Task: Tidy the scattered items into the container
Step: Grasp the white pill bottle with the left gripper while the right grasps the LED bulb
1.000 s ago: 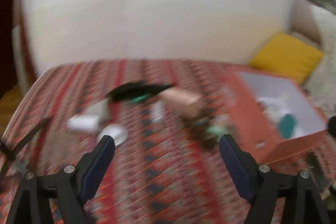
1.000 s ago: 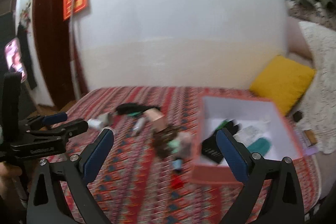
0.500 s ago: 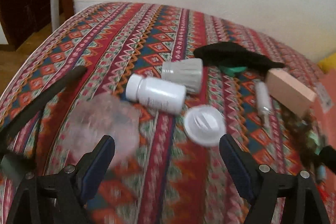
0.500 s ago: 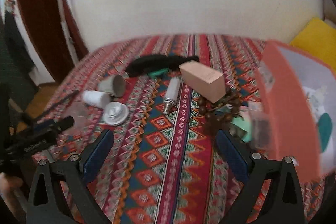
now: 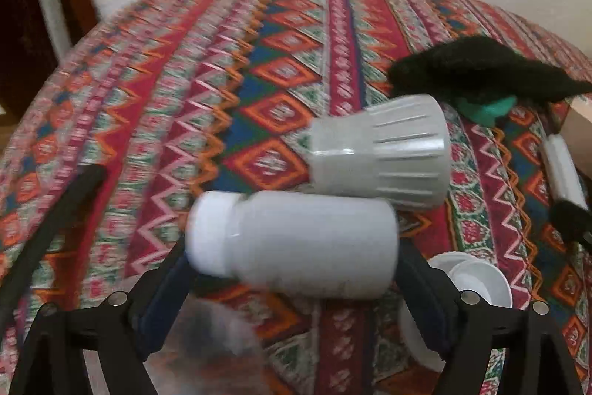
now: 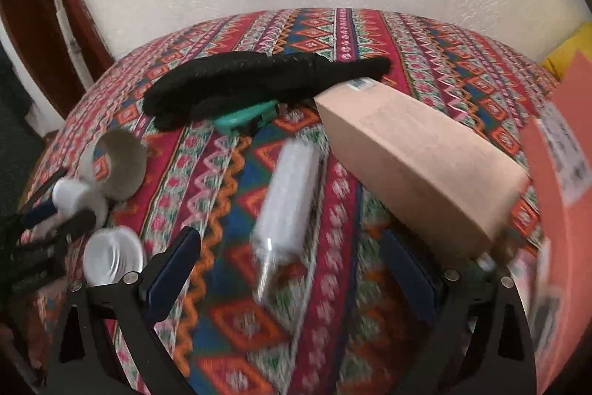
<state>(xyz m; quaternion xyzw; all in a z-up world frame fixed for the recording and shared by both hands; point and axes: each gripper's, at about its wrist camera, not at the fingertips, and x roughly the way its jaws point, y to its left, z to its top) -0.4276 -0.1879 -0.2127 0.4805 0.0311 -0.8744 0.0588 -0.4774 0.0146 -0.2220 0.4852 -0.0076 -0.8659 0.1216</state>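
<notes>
The patterned tablecloth (image 6: 318, 36) carries everything, and the clutter lies toward its far edge and its left side. The salmon cardboard box (image 6: 566, 180), the container, stands at the right edge of the cloth, in reach of both hands, which suits short carries.

Just left of it a tan carton (image 6: 418, 169) lies flat, one end resting on the black knitted cloth (image 6: 259, 80), which drapes over a teal clip (image 6: 240, 119) near the far edge.

A white tube (image 6: 288, 202) lies lengthwise between the wide-spread fingers of the right gripper (image 6: 299, 269). Nothing is pinched yet, and it looks lined up for that tube.

Near the left edge a white pill bottle (image 5: 296, 243) lies on its side, touching a grey ribbed cap (image 5: 388, 154) behind it. The left gripper (image 5: 292, 280) straddles the bottle end to end; its jaws have just opened a little further and stand wide, and whether the pads touch it I cannot tell. Gripping lengthwise risks the round ends slipping.

A white lid (image 5: 477, 280) sits beside the right finger.
</notes>
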